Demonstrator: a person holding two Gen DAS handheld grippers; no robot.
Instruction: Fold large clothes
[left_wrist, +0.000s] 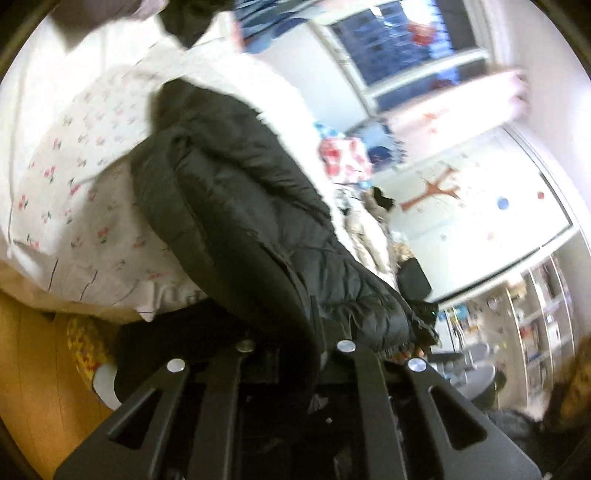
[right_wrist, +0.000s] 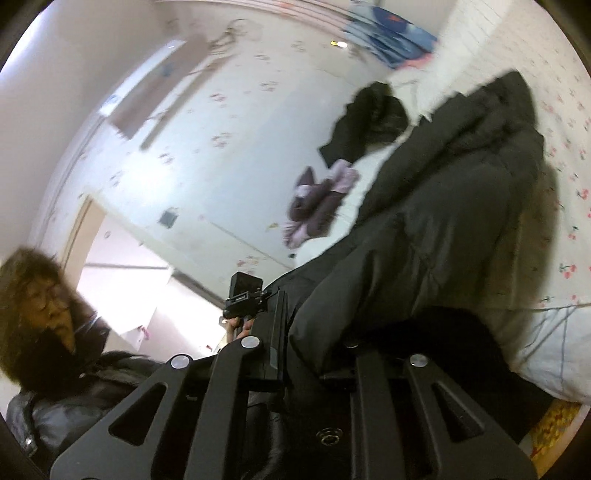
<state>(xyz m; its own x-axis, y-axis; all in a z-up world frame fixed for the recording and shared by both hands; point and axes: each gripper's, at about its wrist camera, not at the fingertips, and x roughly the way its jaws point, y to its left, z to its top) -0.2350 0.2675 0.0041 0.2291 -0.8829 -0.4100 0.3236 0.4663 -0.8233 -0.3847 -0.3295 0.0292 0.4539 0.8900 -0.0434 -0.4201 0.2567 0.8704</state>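
Both hands are up, and the black puffer coat (left_wrist: 236, 206) comes with them, one end lifted at the grippers while the rest trails down across the bed (left_wrist: 55, 122) with its cherry-print sheet. The left gripper (left_wrist: 295, 354) has its jaws pinched right down on the coat's edge, the padded cloth bunched over them. The right gripper (right_wrist: 306, 354) is closed just as tight on the same hem a little further along; from its side the coat (right_wrist: 454, 206) stretches away toward the hood end.

This one looks bulky and soft rather than heavy: quilted, full of air, with a slick shell that will likely slide in a thin pinch. It won't hold a crease by itself, I'd say, and it will spring back unless pressed flat. Best hold, to my eye, is the stitched hem or a seam, where there's something firmer to bite, and the two grips kept well apart so the body hangs evenly. A dark garment (right_wrist: 369, 118) and a purple one (right_wrist: 317, 199) lie further up the bed.
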